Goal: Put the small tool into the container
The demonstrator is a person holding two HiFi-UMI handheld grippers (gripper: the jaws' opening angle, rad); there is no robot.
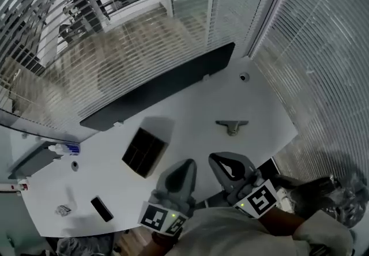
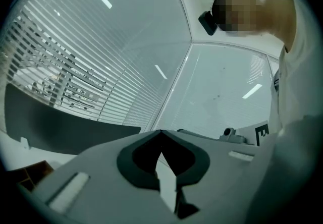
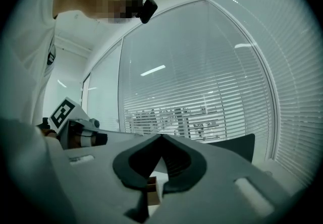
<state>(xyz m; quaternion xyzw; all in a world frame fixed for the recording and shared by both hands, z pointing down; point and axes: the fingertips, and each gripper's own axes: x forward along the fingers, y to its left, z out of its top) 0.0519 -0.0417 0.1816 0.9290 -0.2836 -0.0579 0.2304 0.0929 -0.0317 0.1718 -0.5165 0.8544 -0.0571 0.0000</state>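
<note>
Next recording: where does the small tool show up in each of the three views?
Head view: the small tool lies right of centre on the white table, with nothing touching it.
Left gripper view: not in it.
Right gripper view: not in it.
Shared landmark: the dark divider panel behind the table, which sits low left in the left gripper view and low right in the right gripper view.

No readable text from where I sit.
I see only a coded square marker (image 1: pixel 157 218) on the left gripper (image 1: pixel 188 164) and another on the right gripper (image 1: pixel 214 160); these are patterns, not letters. The blue label (image 1: pixel 71 148) on the bottle (image 1: pixel 57 147) at the frame's left edge is too small to read.
</note>
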